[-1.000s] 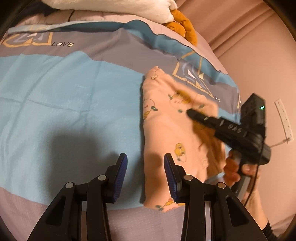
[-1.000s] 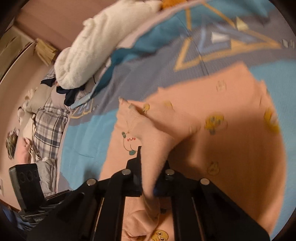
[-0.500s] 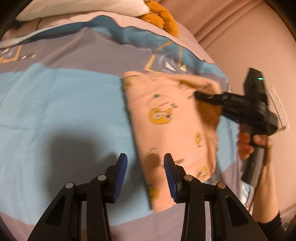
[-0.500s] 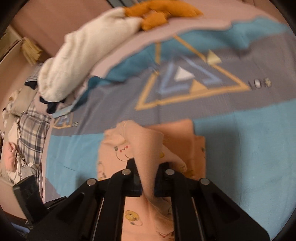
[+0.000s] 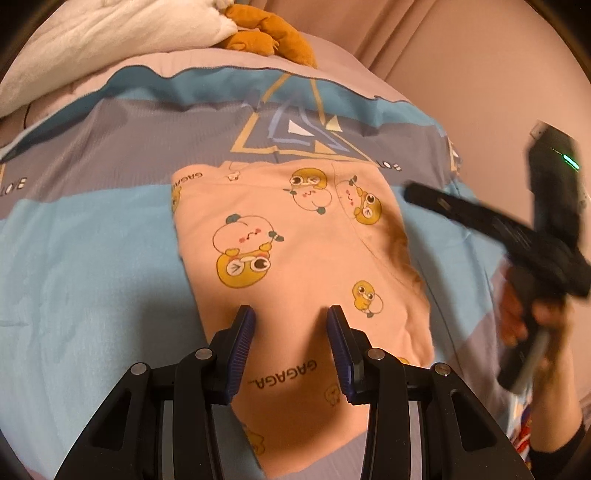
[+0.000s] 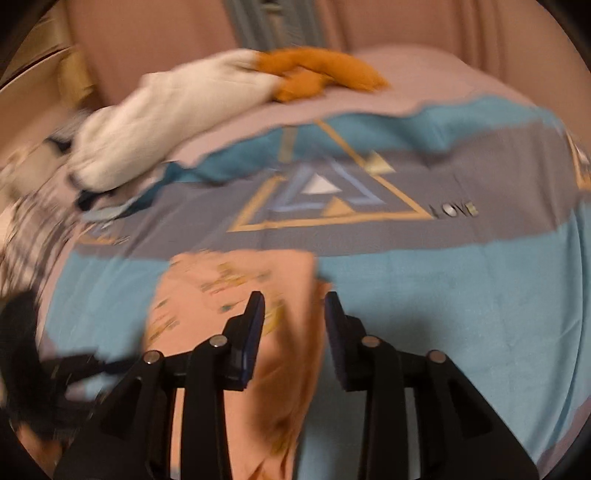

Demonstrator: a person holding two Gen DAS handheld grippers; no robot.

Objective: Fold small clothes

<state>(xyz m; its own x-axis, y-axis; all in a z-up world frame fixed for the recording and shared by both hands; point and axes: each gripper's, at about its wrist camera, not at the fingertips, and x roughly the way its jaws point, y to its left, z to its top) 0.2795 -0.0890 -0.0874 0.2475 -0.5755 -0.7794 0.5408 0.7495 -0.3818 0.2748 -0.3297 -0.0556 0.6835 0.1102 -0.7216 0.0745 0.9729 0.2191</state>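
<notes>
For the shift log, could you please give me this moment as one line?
task: fold small clothes | left gripper: open over pink garment | right gripper: open, holding nothing | garment: folded, flat on bedspread

Blue bedspread [image 5: 92, 266] lies bare to the left of the folded pink garment [image 5: 295, 266], and more bare cover [image 6: 461, 295] spreads to its right, giving flat room on both sides. Toward the head of the bed, a white blanket [image 5: 110, 40] and an orange plush toy [image 5: 266, 33] heap up. The right claw [image 5: 417, 195], its jaws apart, hangs beside the garment's right edge, crowding that side.
</notes>
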